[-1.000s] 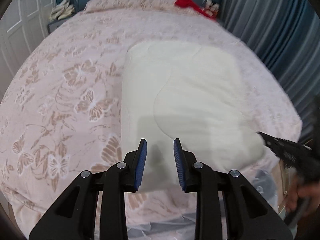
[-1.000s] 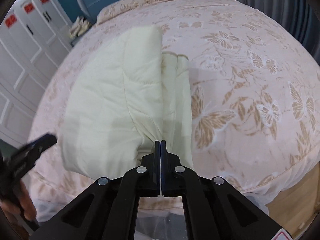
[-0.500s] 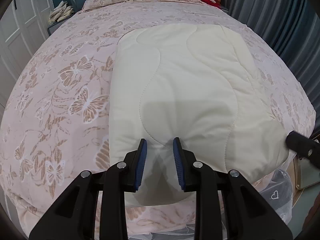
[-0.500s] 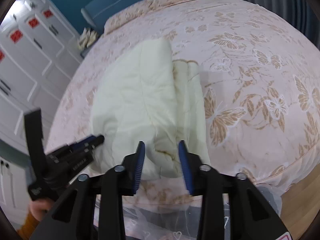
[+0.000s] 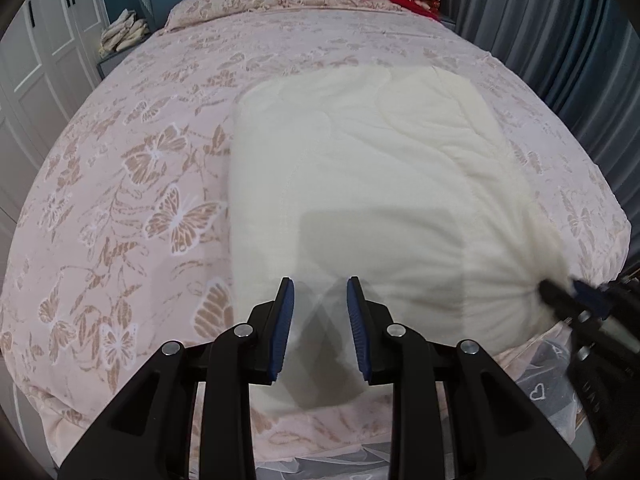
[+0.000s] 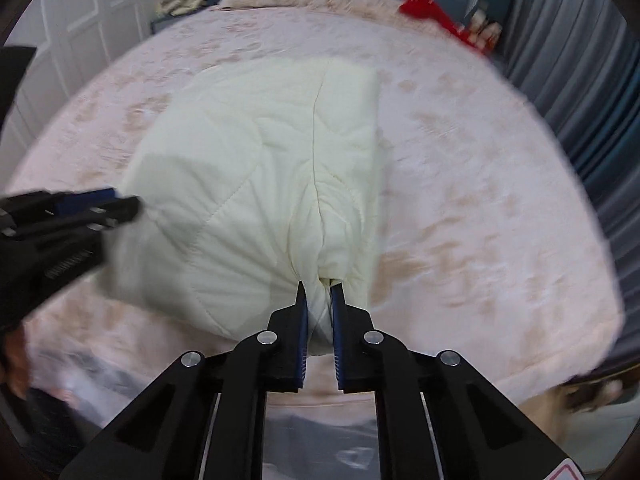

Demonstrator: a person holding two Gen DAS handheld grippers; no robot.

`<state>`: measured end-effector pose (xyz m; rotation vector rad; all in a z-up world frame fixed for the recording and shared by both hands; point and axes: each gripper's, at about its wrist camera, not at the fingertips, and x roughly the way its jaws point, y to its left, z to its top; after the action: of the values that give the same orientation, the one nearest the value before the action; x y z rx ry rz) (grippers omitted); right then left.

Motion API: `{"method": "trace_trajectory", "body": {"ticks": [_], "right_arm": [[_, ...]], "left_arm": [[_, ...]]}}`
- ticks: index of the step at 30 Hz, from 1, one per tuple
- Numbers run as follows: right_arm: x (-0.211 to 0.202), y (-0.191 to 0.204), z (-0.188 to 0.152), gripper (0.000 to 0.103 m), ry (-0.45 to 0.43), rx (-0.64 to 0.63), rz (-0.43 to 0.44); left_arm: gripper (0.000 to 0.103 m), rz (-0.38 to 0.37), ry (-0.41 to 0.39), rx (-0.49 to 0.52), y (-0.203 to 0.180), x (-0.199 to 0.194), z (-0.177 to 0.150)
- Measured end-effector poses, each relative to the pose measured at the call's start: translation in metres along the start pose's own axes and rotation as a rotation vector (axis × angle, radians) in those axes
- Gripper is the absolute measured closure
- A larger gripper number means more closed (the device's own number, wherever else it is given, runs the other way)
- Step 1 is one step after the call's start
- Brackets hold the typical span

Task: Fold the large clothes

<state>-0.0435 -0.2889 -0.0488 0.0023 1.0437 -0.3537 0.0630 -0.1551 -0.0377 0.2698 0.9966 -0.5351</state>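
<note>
Right wrist view: right gripper (image 6: 319, 292) has just closed, pinching the cream quilt (image 6: 260, 168) at 6 o'clock; left gripper (image 5: 320, 300) gapes slightly over it, holding nothing.

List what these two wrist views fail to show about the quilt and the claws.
- Left claw: the left view blurs the quilt between its pads, so a pinch is unclear.
- Quilt's near edge: the right view hides it behind the right claw, which has just been closing on a bunch.
- Bedspread pattern: smeared in the right view.

The left gripper (image 5: 320, 308) hangs, jaws parted, over the folded cream quilt (image 5: 380, 184) on the butterfly-print bedspread (image 5: 140, 184).
</note>
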Motion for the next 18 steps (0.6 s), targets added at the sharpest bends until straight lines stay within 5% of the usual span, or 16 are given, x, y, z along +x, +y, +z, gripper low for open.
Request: {"method": "trace_trajectory", "body": {"ticks": [5,18], "right_arm": [[0.037,-0.020,-0.020,0.094,0.098,0.066,0.035],[0.088,-0.010,-0.027,0.094,0.157,0.128,0.052]], "left_arm": [[0.076,-0.016,0.036,0.008,-0.007,0.015,-0.004],[0.076,0.035,0.057,0.048,-0.023,0.038,-0.012]]}}
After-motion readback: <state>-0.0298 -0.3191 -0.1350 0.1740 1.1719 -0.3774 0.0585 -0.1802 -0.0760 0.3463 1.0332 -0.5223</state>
